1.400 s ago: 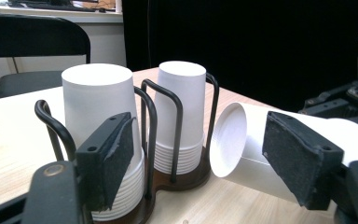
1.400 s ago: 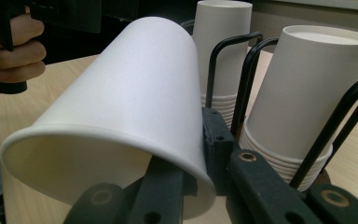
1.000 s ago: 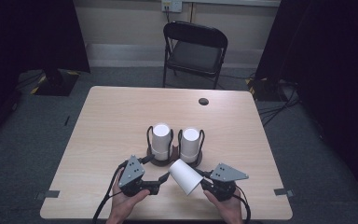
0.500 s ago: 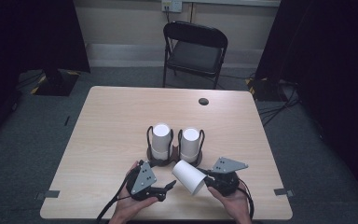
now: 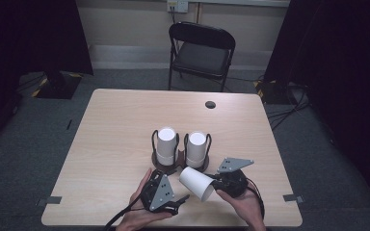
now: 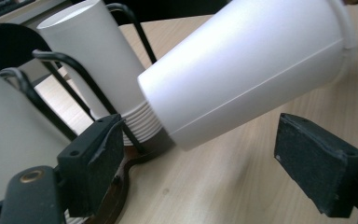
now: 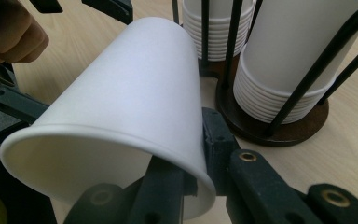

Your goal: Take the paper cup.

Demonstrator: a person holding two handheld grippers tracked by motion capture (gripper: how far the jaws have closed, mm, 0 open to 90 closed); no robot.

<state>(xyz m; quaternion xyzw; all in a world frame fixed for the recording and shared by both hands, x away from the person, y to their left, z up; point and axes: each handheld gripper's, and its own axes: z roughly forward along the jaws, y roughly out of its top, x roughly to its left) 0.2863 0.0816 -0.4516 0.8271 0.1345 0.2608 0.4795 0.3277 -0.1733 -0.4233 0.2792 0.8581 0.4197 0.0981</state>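
Nearest the person, the right gripper [image 5: 216, 185] had its fingers [image 7: 216, 144] pinched on the rim wall of a white paper cup [image 5: 196, 183], one finger inside the mouth and one outside. The cup lay tipped on its side above the desk [image 5: 115, 125], its closed bottom pointing away from those fingers toward the left gripper [image 5: 176, 202].

The left gripper's fingers [image 6: 91, 163] stood spread wide, having just been opening, and pressed on nothing. In the left gripper view the cup's bottom end [image 6: 242, 70] hung just beyond and above the gap between them, clear of both pads (the space between the two fingers held bare desk).

Just past the fingertips of both grippers stood a dark round-based cup holder [image 5: 180, 166] with black wire uprights. It carried two stacks of upside-down white paper cups: the left stack [image 5: 165, 144] and the right stack [image 5: 195, 148], side by side. The held cup's bottom lay close in front of the right stack.

Farther off, near the desk's far edge, sat a dark round cable hole [image 5: 210, 104]. Beyond the desk stood a black folding chair [image 5: 201, 55].
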